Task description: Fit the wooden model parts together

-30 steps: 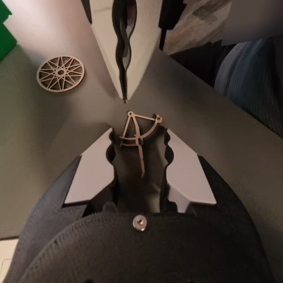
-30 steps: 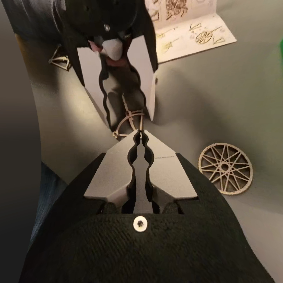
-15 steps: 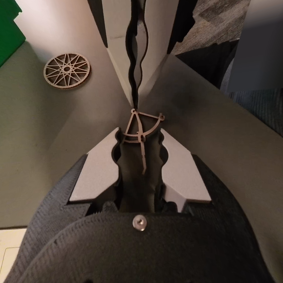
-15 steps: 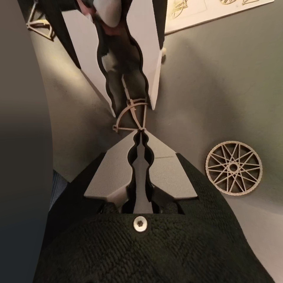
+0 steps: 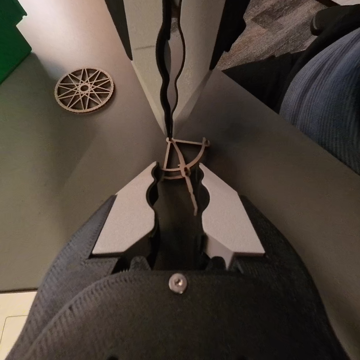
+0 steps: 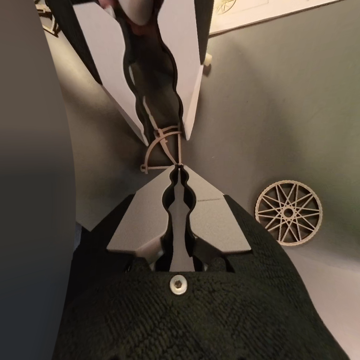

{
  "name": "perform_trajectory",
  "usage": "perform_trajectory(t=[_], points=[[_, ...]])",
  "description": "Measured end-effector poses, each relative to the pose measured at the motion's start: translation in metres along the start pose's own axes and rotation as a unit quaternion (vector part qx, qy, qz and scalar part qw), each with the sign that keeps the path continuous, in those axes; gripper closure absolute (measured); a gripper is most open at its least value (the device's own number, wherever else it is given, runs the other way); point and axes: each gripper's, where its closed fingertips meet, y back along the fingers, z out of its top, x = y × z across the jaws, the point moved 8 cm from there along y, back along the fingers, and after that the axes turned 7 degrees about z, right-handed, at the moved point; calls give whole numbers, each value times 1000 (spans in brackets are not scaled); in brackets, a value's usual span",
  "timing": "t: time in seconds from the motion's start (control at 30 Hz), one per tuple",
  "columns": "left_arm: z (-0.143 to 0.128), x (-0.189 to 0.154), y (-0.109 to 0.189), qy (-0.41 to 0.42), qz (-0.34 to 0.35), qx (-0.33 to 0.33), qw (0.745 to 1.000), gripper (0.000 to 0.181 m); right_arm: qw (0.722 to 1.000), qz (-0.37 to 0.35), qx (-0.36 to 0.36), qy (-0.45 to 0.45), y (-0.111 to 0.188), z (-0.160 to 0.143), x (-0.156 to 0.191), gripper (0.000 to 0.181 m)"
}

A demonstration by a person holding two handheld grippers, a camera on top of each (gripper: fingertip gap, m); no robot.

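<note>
A thin wooden quadrant frame (image 5: 186, 170) with spokes and a long stick lies between my left gripper's fingers. It also shows in the right wrist view (image 6: 178, 150). My left gripper (image 5: 178, 167) is open, its jaws narrowed around the frame, and the left fingertip touches its edge. My right gripper (image 6: 179, 166) is shut on a tiny wooden pin, and its tip is pressed at the frame's corner hub. It comes in from the top of the left wrist view (image 5: 169, 136). A round wooden spoked wheel (image 5: 84, 91) lies flat on the grey table, apart from both grippers (image 6: 288, 213).
An instruction sheet (image 6: 272, 11) lies at the far side. Another wooden triangular piece (image 6: 50, 27) sits behind the left gripper, and a small peg (image 6: 207, 58) beside it. A green object (image 5: 9, 39) stands at the left. The table edge and a person's blue-clad leg (image 5: 321, 97) are on the right. The grippers are tip to tip, or close to it.
My left gripper's jaws have narrowed around the frame. My right gripper has moved in with the pin until its tip meets the frame's corner hub.
</note>
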Motion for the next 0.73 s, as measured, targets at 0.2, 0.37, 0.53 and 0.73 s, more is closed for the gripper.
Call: perform_trajectory(t=[0.2,0.37,0.53,0.73], points=[[0,0,0,0,0,0,1000,146,999,-7,24,22,0,3,1,181],[0,0,0,0,1,0,1000,149,998,-13,37,49,-1,5,1,181],[0,0,0,0,0,-1,1000,149,998,-8,34,53,0,4,0,181],[0,1,0,0,0,-1,1000,149,996,-8,44,73,0,5,1,181]])
